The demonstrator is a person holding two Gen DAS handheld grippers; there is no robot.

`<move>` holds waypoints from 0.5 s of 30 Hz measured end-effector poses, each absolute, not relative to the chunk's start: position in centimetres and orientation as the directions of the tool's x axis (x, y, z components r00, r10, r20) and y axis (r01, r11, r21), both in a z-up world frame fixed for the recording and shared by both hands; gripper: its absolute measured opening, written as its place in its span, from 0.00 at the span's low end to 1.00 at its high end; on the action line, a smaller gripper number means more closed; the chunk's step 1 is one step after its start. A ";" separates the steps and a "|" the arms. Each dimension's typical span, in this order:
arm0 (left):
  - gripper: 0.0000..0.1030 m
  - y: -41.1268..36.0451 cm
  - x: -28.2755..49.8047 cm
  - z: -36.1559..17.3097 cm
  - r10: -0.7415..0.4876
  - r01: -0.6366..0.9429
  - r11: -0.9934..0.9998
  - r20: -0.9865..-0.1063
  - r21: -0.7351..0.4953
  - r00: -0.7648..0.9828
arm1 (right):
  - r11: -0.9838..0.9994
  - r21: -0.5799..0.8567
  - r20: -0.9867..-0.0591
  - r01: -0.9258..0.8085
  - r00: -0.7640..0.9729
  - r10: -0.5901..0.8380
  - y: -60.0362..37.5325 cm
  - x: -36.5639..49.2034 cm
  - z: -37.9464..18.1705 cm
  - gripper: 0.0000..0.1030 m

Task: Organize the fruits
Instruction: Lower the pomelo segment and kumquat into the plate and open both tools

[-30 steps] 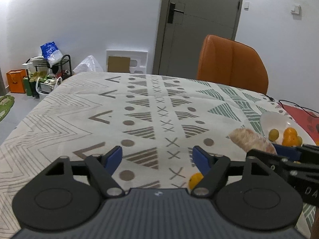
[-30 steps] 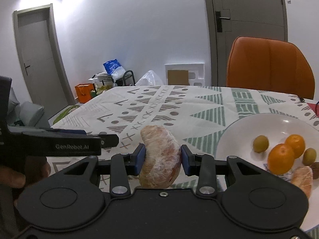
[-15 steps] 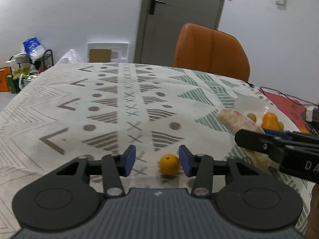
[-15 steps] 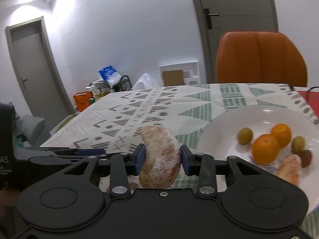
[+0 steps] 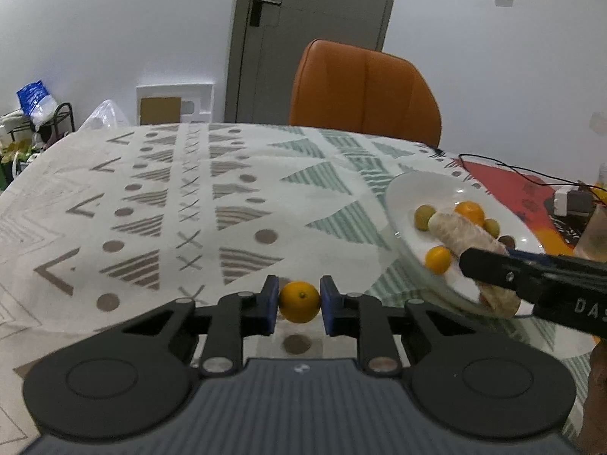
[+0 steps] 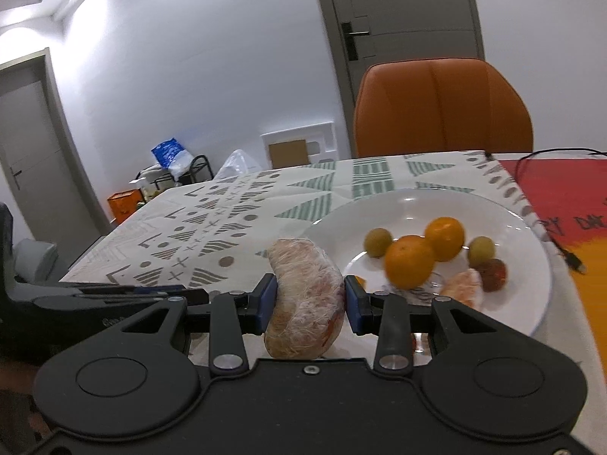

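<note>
Only the left wrist view shows the left hand-held gripper [image 5: 299,302] clenched on a small orange [image 5: 299,302] at lower centre; only the right wrist view shows the right hand-held gripper [image 6: 306,299] grasping a peeled citrus segment [image 6: 305,297].

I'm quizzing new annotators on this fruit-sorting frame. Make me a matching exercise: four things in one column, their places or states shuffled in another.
1. small orange
2. peeled fruit segment
3. white plate
4. orange chair

A. behind the table
B. holds several fruits
C. gripped by the left claw
D. gripped by the right claw

Pairs: 1-C, 2-D, 3-B, 4-A
</note>
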State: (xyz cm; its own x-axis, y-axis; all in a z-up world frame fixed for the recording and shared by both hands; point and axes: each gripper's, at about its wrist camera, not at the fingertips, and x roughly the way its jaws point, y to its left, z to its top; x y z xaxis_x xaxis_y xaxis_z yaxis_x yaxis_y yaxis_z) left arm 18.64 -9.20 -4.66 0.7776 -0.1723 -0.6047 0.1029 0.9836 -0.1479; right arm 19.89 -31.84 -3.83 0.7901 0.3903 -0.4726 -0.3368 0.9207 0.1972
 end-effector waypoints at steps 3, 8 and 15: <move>0.21 -9.8 18.6 -4.2 -0.180 0.117 0.983 -0.598 -0.144 0.781 | 0.927 0.195 -0.471 -0.320 0.799 0.375 -32.6 19.8 -3.8 0.35; 0.21 -10.7 18.7 -3.7 -0.191 0.135 0.981 -0.589 -0.137 0.786 | 0.938 0.194 -0.466 -0.287 0.815 0.345 -33.4 19.8 -3.7 0.35; 0.21 -11.5 18.8 -3.2 -0.196 0.149 0.980 -0.581 -0.129 0.790 | 0.943 0.234 -0.433 -0.235 0.844 0.317 -34.8 20.4 -3.9 0.41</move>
State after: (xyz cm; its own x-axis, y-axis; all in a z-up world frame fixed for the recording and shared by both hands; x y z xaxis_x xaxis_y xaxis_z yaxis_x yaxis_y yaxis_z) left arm 18.81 -11.47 -3.16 0.7901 -0.1964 -0.5806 0.1487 0.9804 -0.1293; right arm 20.43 -34.80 -3.95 0.8439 0.3173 -0.4326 -0.2345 0.9434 0.2344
